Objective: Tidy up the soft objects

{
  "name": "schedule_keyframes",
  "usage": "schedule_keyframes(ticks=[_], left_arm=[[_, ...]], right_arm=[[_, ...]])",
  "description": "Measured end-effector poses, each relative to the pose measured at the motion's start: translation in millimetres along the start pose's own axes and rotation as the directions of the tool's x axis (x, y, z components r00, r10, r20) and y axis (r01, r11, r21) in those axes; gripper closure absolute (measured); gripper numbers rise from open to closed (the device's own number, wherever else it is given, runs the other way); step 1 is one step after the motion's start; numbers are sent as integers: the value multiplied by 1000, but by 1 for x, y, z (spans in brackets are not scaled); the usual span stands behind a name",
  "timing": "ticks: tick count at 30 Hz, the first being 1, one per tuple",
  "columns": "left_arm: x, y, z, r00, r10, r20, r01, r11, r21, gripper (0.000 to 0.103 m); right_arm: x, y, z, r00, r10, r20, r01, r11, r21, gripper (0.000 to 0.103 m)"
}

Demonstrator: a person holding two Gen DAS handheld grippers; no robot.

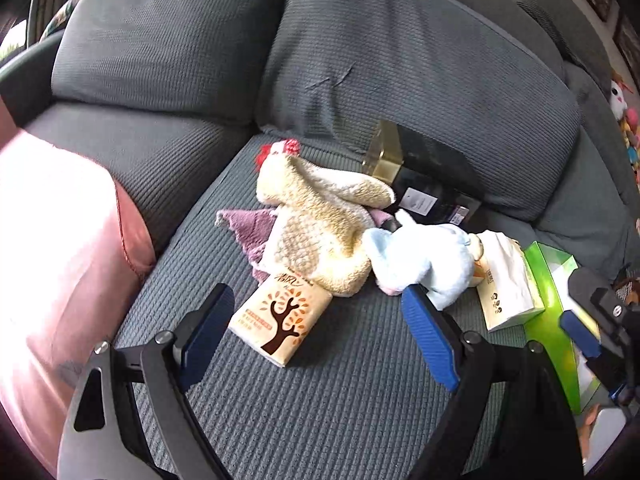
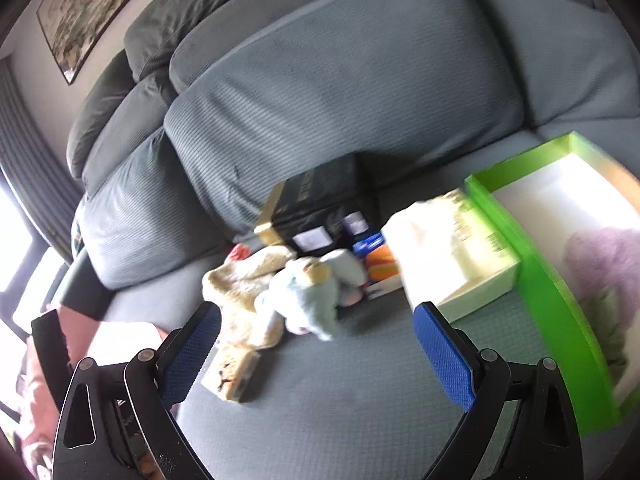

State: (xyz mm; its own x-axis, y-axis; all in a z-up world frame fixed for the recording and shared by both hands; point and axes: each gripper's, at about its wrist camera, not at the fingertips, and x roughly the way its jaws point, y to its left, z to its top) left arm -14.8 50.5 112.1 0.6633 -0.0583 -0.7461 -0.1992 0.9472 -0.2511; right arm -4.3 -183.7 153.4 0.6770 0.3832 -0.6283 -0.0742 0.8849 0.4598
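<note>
A cream chicken plush (image 1: 316, 216) lies on the grey sofa seat (image 1: 320, 400), over a purple cloth (image 1: 252, 228). A light blue plush (image 1: 424, 264) lies against its right side. My left gripper (image 1: 316, 300) hovers open just in front of them, with nothing between its blue pads. In the right wrist view the blue plush (image 2: 312, 292) and the chicken (image 2: 240, 284) lie just beyond my right gripper (image 2: 318, 312), which is open and holds nothing. A green box (image 2: 536, 280) at the right holds a purple soft thing (image 2: 604, 264).
A tissue pack with a tree print (image 1: 280, 320) lies by the left gripper's left finger. A white tissue pack (image 1: 508, 280) leans on the green box (image 1: 548, 280). A black and gold box (image 1: 424, 168) rests against the back cushion. A pink cushion (image 1: 52, 260) fills the left.
</note>
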Motion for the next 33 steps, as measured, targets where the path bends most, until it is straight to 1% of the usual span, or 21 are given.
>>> schedule_keyframes(ticks=[2,5,7,10,12,13,17,19,21,23,25,29,30,32,33], left_arm=[[3,5,0,1000,-2,-29,2,1000,-19,18],[7,8,0,998,-18,-59,16,999,-32,18],[10,10,0,997,-16,-74,14,999,-39,18],[17,12,-3,994,0,-108,-4,999,-36,19],[22,15,-5,991,28,-128,-34,998,-45,19],[24,17,-5,990,30,-135,-37,998,-49,19],[30,24,-6,986,-13,-169,0,997,-76,19],[32,25,-7,982,-21,-187,5,996,-86,19],[37,26,-7,980,-20,-199,2,996,-90,19],[43,24,-9,976,11,-217,-26,998,-65,19],[47,25,-11,972,36,-233,-50,997,-54,19],[51,27,-12,968,9,-250,-28,997,-74,19],[51,28,-12,967,8,-253,-29,996,-80,20],[50,30,-12,969,29,-247,-51,995,-84,20],[49,30,-12,970,27,-242,-49,995,-85,20]], right_arm=[[14,9,-3,999,18,-50,-18,1000,-13,6],[32,25,-11,996,-9,-91,3,998,-60,6],[43,33,-15,993,-6,-120,-3,997,-75,6],[53,42,-25,987,2,-163,-16,997,-82,6],[58,47,-29,987,-30,-159,14,995,-103,6],[61,48,-29,986,-35,-165,17,994,-109,6],[71,42,-30,978,16,-209,-28,998,-53,6],[74,39,-30,976,19,-219,-27,999,-34,6],[76,37,-32,974,-12,-225,4,999,-36,6],[78,34,-35,973,-63,-222,55,998,-43,6],[82,29,-38,966,-124,-228,115,992,-50,6],[86,21,-38,954,-192,-228,183,981,-60,6],[87,19,-38,951,-207,-227,198,978,-64,6],[91,16,-40,946,-226,-230,217,974,-65,6],[94,14,-41,941,-240,-237,232,971,-61,6]])
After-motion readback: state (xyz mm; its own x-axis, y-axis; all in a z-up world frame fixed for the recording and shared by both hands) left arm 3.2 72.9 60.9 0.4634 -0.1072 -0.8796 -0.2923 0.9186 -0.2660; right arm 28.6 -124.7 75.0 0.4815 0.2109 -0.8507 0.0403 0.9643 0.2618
